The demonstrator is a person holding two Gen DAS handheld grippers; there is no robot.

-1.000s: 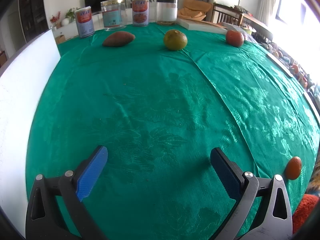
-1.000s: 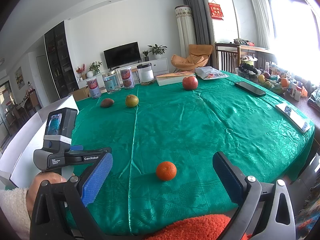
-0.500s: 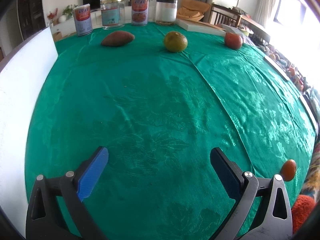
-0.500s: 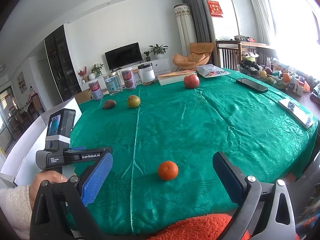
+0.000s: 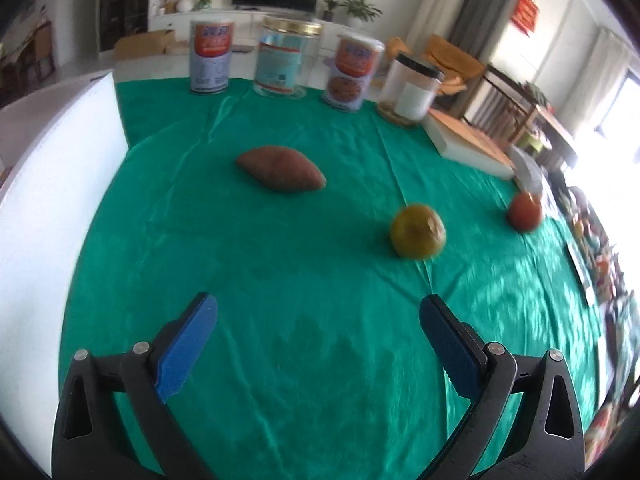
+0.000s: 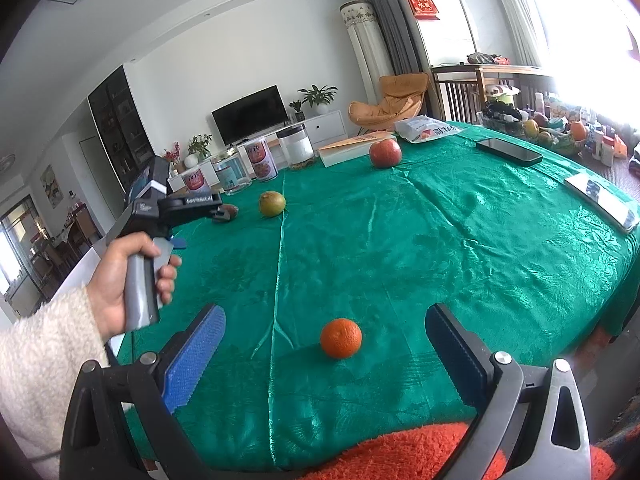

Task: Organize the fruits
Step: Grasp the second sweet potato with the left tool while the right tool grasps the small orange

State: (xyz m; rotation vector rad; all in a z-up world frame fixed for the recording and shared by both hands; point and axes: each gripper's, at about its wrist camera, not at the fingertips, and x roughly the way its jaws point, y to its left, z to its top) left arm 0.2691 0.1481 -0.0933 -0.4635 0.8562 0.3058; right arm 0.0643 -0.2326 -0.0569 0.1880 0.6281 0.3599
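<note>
- While the mandarin (image 6: 341, 338) sits on the green tablecloth (image 6: 460, 240) near its front edge, the right gripper (image 6: 324, 354) hangs spread wide around it, touching nothing.
- The left gripper (image 5: 318, 344), also spread and holding nothing, faces a brown sweet potato (image 5: 280, 169), a greenish citrus (image 5: 417, 237) and a red apple (image 5: 524, 211).

Both grippers, left gripper (image 5: 318, 314) and right gripper (image 6: 325, 326), have black arms, silver screws, blue ribbed pads; the left hand (image 6: 120, 276) wears a fuzzy cream sleeve.
</note>
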